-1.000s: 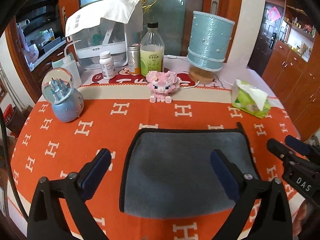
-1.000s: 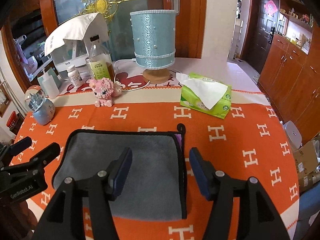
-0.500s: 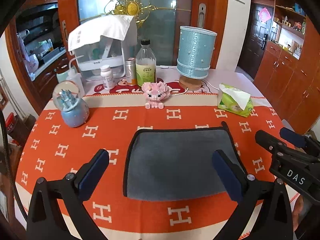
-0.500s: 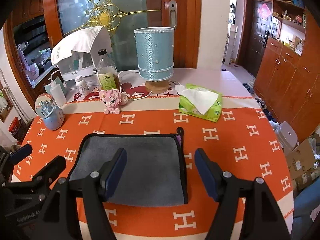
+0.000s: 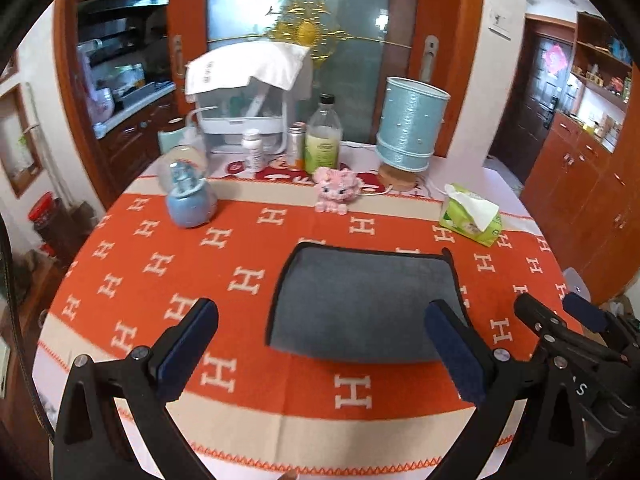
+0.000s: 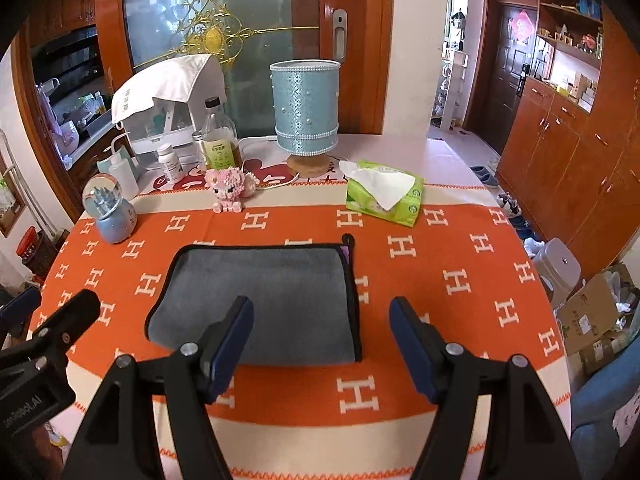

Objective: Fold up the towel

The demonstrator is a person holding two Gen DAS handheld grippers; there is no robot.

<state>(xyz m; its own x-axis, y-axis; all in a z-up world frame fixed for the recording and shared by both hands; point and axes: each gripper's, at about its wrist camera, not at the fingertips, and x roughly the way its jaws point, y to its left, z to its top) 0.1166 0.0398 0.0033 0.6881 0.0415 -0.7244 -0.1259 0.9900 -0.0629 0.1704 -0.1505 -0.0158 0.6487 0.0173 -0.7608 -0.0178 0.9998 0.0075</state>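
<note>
The grey towel (image 5: 366, 304) is seen lying folded and flat on the orange tablecloth (image 5: 132, 272), black piping running round its edges, a small loop poking out at its far right corner. In the left wrist view, it sits dead centre, reaching toward 12 o'clock from the left gripper (image 5: 320, 354). That gripper's jaws are spread wide apart, nothing is held between them, and they are raised above the cloth near the table's front edge. The right finger pad (image 5: 456, 354) is seen in front of the towel's near right corner; contact cannot be told.

Over in the right wrist view, the right gripper (image 6: 322, 350) is likewise held wide open and empty, its left finger overlapping the towel's near edge in the picture, the towel (image 6: 256, 300) lying at about 11 o'clock from it.

Further back, a blue snow globe (image 6: 112, 216) is placed at 10 o'clock, a pink pig toy (image 6: 230, 188) near 12, a green tissue pack (image 6: 384, 194) at 1 o'clock, and a blue lamp (image 6: 306, 108) behind them.
</note>
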